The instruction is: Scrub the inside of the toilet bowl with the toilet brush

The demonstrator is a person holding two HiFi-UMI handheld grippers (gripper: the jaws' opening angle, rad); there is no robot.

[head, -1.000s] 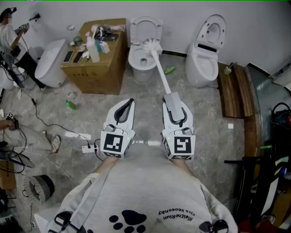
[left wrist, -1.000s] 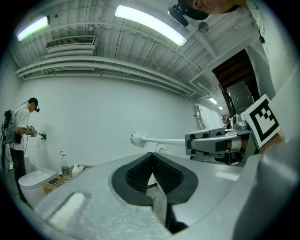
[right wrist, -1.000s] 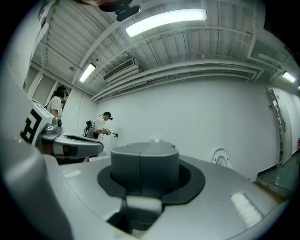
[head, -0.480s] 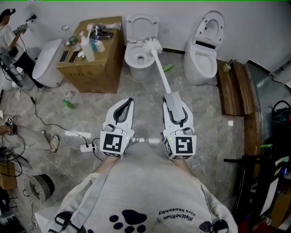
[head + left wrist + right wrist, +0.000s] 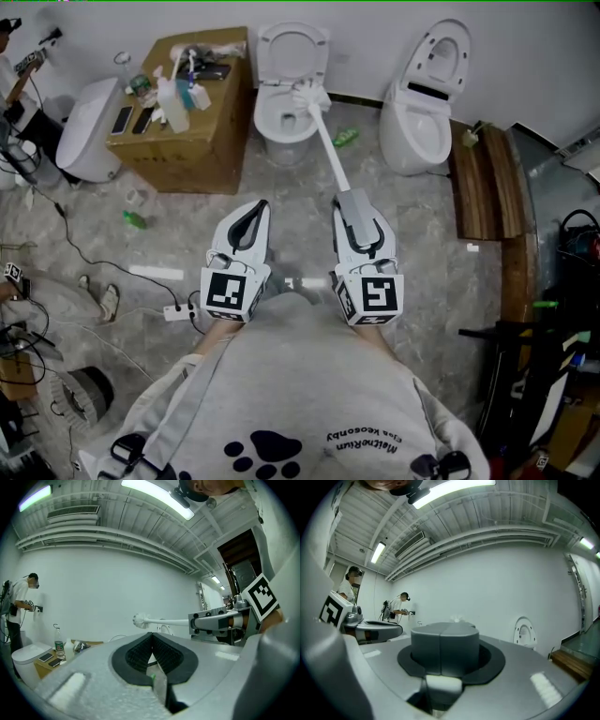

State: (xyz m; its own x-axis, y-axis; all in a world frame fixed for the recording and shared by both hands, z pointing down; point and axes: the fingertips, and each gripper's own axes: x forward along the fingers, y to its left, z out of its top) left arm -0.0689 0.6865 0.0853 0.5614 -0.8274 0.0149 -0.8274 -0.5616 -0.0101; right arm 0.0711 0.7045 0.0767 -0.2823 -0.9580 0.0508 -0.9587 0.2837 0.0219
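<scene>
Brush (image 5: 330, 155) reaches far toilet (image 5: 279, 136), head hiding some bowl.
Your right gripper (image 5: 360, 225) clamps it; left gripper (image 5: 251, 214) closed, empty.

Overhead head view, level gripper views share brush (image 5: 328, 146).

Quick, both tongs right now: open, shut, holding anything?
Left gripper: tongs shut, nothing between them.
Right gripper: tongs shut on the handle of the toilet brush.
</scene>
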